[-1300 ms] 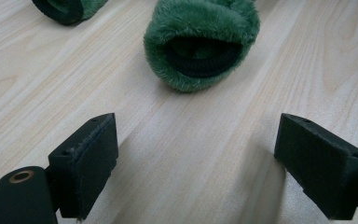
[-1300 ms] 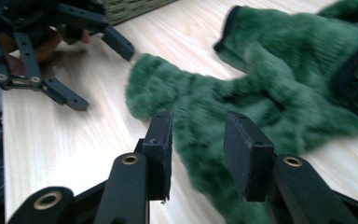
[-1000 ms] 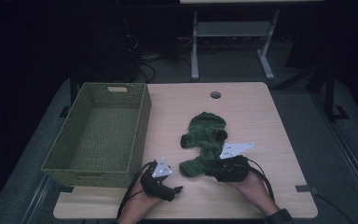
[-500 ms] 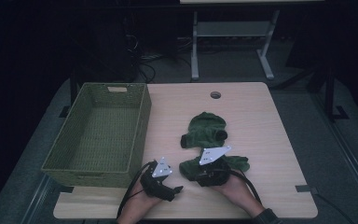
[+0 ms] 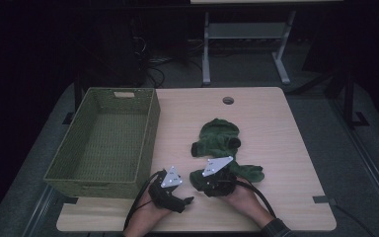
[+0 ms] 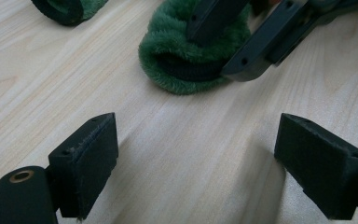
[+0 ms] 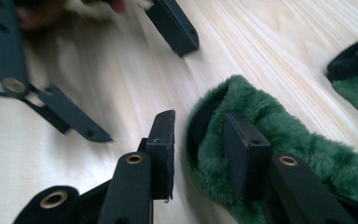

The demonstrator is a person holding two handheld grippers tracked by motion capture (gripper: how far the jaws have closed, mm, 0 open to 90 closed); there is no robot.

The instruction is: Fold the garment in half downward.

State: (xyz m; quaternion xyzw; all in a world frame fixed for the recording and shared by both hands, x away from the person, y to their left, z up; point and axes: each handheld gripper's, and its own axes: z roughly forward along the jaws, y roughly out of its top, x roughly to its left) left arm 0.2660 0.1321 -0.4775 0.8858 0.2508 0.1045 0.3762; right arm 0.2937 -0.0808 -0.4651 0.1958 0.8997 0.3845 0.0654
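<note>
On the wooden table (image 5: pixel 276 123), the right hand-held gripper (image 7: pixel 200 140) straddles the green slipper's (image 7: pixel 279 135) cuff, jaws apart.

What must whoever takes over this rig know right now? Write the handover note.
Left claw: open, low over bare table, holding nothing.
Right claw: open, straddling the rim of the near green slipper, one jaw inside it, not pinching yet.
Far green slipper: lies mid-table.
Basket: at the table's left, nothing in it.
Done: nothing moved. Left: probably grip the near slipper and put both in the basket.
</note>
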